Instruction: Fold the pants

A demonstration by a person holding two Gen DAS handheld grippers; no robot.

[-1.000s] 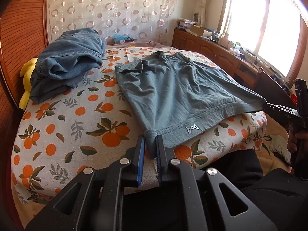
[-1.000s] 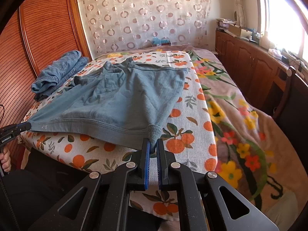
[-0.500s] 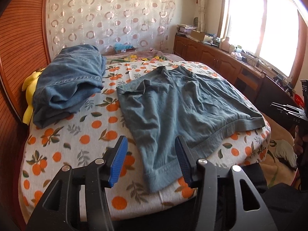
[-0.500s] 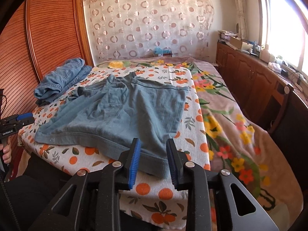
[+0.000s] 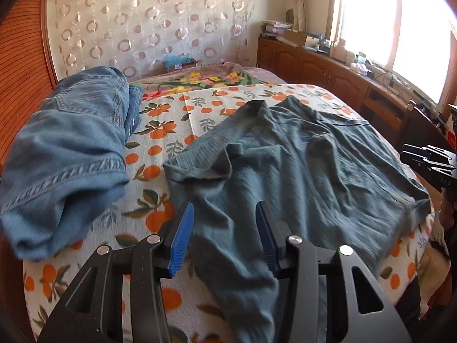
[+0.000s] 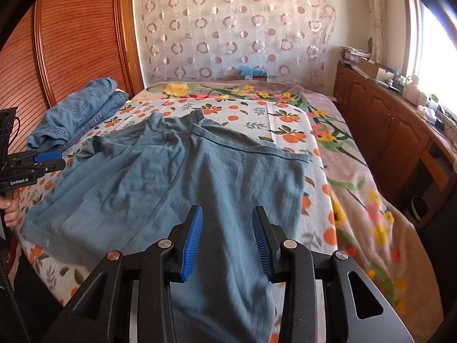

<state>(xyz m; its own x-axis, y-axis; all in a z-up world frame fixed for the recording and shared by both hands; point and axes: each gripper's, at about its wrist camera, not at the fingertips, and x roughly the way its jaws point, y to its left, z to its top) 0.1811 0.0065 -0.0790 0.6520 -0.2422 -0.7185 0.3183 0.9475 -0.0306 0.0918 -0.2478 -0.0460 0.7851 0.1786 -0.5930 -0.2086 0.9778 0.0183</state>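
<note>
The grey-blue pants [image 5: 300, 171] [image 6: 185, 177] lie spread and a little rumpled on the orange-print bed sheet [image 5: 160, 131]. My left gripper [image 5: 224, 214] hovers over their near left part; its jaws are apart and closing, the cloth lying beneath them, not pinched. Over the near right part hangs my right gripper [image 6: 227, 217], jaws apart and opening, its blue pads off the cloth. Each gripper also shows in the other's view: the left gripper [image 6: 48, 160] at the left edge, the right gripper [image 5: 422, 157] at the right edge, each in a person's hand.
A folded pair of denim jeans [image 5: 71, 148] [image 6: 80, 114] sits at the bed's left side by the wooden headboard [image 6: 71, 43]. A floral blanket [image 6: 357, 200] covers the bed's right side. Wooden cabinets [image 6: 385, 120] run under the window on the right.
Both grippers were shut on the pants' near hem corners; they have let go and opened. Both have moved forward over the bed, and the pants now lie on the sheet.
</note>
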